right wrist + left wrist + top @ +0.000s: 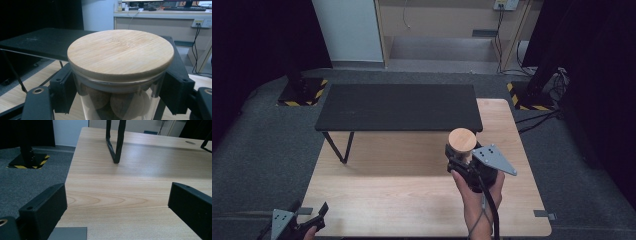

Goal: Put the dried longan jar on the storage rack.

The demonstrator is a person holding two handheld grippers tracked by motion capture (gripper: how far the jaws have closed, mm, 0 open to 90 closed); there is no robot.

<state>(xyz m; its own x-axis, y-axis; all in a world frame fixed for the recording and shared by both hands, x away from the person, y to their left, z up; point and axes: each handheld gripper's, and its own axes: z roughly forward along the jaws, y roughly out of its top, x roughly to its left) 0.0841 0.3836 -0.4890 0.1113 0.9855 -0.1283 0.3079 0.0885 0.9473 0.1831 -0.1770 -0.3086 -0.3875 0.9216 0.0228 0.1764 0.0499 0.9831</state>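
A glass jar (117, 102) with a round wooden lid (462, 139) and brown round pieces inside is held above the wooden table (412, 165). My right gripper (463, 161) is shut on the jar, its black pads (63, 87) pressing the glass just under the lid (120, 52). The jar hangs in front of a low black shelf (398, 106) that stands on the table. At the table's near left corner my left gripper (307, 217) stands open, its two jaws wide apart over bare wood with nothing between them.
The black shelf rests on thin black legs (115, 142), with a gap beneath it. Grey carpet (262, 145) surrounds the table. Black stand bases with yellow-black tape (302, 92) sit at the far left and far right. A grey tape patch (68, 233) lies by the left gripper.
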